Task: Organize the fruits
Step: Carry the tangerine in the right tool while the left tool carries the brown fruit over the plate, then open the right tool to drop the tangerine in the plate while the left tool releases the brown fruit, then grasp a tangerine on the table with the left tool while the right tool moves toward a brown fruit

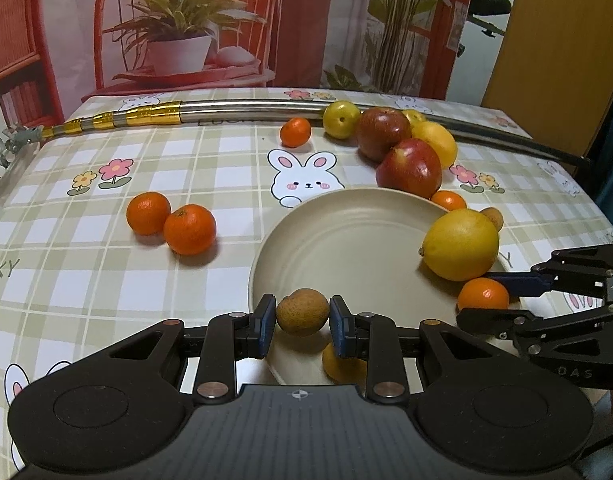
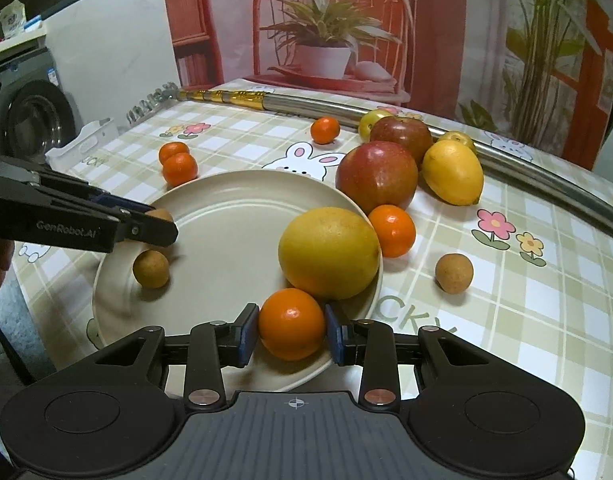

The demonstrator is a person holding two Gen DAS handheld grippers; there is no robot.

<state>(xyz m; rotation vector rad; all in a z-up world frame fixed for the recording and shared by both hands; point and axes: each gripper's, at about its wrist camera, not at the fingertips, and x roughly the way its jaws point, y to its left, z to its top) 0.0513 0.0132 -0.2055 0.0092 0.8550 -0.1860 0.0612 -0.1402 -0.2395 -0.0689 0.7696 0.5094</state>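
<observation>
My left gripper (image 1: 302,316) is shut on a small brown round fruit (image 1: 302,312), held over the near part of the beige plate (image 1: 346,236). A second brown fruit (image 2: 151,269) lies on the plate below it. My right gripper (image 2: 292,328) is shut on a mandarin (image 2: 292,324) at the plate's (image 2: 226,216) near rim, next to a big yellow lemon (image 2: 328,252) resting on the plate's edge. In the left wrist view the right gripper (image 1: 482,296) comes in from the right around that mandarin (image 1: 482,294).
On the checked tablecloth lie two red apples (image 2: 376,176), a smaller lemon (image 2: 452,172), a mandarin (image 2: 391,231) beside the plate, a brown fruit (image 2: 453,267), two mandarins (image 1: 168,220) at the left, and one more (image 1: 295,132). A metal pole (image 1: 246,108) crosses the far edge.
</observation>
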